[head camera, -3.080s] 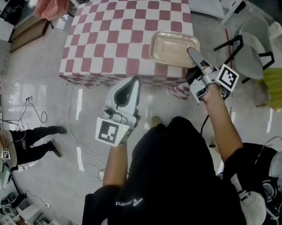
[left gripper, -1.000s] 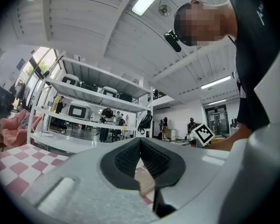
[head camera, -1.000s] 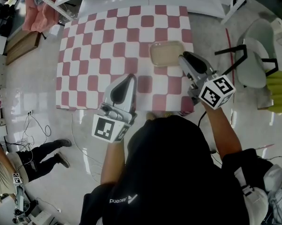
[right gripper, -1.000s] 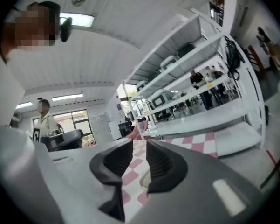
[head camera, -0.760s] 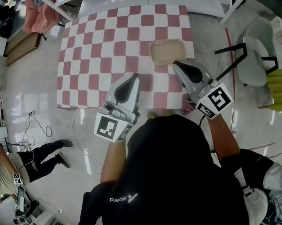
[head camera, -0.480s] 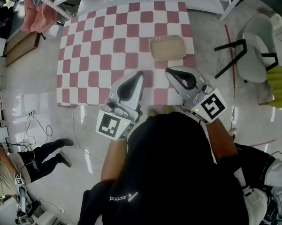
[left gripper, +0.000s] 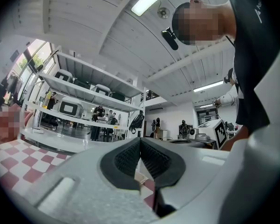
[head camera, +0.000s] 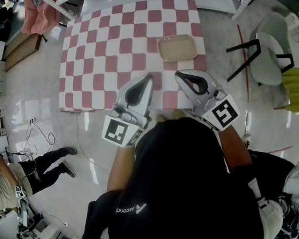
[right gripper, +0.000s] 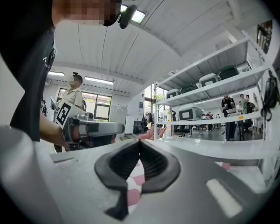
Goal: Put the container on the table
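Observation:
The beige rectangular container (head camera: 177, 47) rests flat on the red-and-white checkered table (head camera: 104, 44), near its right side, with nothing touching it. My right gripper (head camera: 179, 76) hovers over the table's near edge, a short way in front of the container, jaws shut and empty. My left gripper (head camera: 148, 79) is beside it to the left, also shut and empty. In the left gripper view the jaws (left gripper: 140, 139) meet with nothing between them. The right gripper view shows its jaws (right gripper: 140, 142) pressed together, with the left gripper (right gripper: 88, 128) alongside.
A grey chair (head camera: 268, 54) with a black frame stands right of the table, with something yellow-green (head camera: 296, 91) behind it. A person's legs (head camera: 40, 156) are on the floor at the lower left. Cardboard boxes (head camera: 20, 39) lie at the far left. Shelving (left gripper: 84, 92) lines the room.
My right gripper let go of the container, drew back toward the table's near edge and shut empty. The container stays on the table. The left gripper shifted slightly.

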The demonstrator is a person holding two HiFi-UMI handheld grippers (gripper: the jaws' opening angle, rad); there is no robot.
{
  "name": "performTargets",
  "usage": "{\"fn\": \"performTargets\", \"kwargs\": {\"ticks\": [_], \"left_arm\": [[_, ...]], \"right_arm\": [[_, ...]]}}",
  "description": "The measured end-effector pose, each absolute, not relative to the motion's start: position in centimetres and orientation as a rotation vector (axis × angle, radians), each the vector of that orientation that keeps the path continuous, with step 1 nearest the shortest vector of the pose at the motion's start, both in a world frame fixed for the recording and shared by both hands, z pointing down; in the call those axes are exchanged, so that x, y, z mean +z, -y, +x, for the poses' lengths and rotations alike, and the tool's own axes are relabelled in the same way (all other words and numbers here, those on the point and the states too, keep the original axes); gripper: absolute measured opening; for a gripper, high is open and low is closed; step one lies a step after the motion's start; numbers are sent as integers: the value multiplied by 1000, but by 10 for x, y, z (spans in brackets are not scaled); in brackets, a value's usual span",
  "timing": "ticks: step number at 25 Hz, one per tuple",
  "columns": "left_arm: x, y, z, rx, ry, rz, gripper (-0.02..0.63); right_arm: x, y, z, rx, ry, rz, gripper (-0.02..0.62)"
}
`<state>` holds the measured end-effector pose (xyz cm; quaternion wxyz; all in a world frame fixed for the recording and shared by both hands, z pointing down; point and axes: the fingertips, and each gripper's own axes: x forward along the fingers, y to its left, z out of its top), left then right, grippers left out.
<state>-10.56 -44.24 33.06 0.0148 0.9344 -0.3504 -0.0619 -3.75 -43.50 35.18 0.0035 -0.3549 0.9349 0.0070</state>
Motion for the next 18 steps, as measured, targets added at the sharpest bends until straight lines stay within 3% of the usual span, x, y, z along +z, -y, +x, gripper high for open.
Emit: {"fn": "performTargets", "kwargs": {"ticks": [18], "left_arm": [[336, 444, -101, -197, 1092, 2895, 11]], "right_arm": [[358, 440, -28, 20, -2947, -1124, 3]]}}
